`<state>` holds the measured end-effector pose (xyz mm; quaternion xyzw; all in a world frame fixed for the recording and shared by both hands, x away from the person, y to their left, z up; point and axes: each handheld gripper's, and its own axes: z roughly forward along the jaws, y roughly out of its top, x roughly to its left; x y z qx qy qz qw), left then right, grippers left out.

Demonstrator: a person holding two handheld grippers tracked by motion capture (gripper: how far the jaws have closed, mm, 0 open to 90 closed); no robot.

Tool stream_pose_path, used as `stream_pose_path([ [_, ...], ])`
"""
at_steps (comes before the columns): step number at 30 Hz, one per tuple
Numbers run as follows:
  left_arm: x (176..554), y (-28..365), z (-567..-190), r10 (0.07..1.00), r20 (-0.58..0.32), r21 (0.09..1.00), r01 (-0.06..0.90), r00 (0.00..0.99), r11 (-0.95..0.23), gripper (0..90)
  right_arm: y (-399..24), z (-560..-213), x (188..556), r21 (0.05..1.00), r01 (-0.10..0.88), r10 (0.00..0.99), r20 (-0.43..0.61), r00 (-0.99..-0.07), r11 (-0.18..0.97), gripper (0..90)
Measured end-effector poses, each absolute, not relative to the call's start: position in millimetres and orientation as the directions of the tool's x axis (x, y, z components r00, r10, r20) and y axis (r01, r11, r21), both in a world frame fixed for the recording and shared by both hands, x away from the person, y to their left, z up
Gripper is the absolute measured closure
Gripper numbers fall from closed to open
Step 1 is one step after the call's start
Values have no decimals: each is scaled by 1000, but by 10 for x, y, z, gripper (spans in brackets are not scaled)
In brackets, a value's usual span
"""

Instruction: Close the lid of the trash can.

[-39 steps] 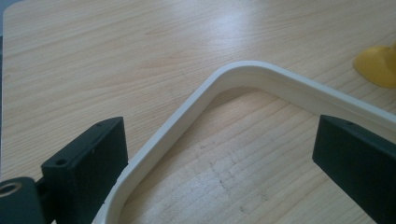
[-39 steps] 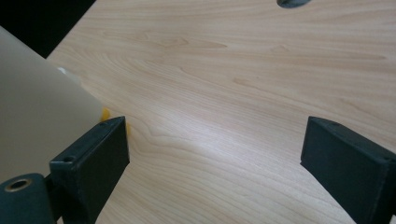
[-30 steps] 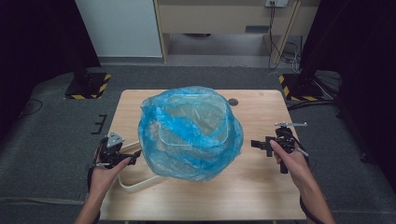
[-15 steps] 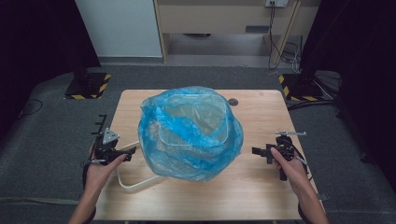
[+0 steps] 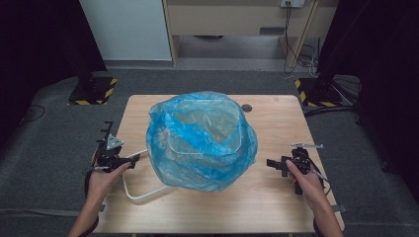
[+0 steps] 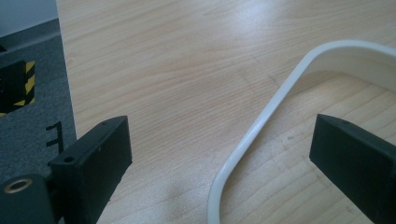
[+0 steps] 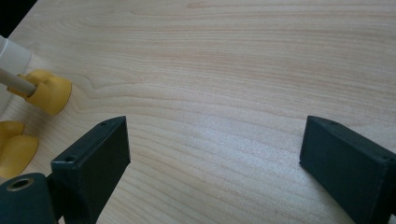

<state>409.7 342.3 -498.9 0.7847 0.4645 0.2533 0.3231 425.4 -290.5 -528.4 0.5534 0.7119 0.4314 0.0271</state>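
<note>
Blue bag sits draped over the white bin mid-table, apparently fitted; left gripper and right gripper flank it, jaws wide, empty, so lining looks nearly done, tidying maybe left.

crinkled glossy plastic bag; matt wood table
</note>
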Motion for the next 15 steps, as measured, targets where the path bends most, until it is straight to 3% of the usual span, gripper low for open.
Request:
stream_pose_path([
  [8,4110,3484,-5060,892,92,736,573,443,-361,132,-2917,-5302,4241,654,756,805,450,-387,-2,88],
  [11,4108,3500,-5092,884,93,731,572,458,-373,245,-2923,-5313,4232,661,750,803,453,-388,-10,85],
  [15,4097,3501,-5133,868,94,721,569,487,-397,320,-2922,-5315,4232,662,750,801,456,-387,-14,89],
])
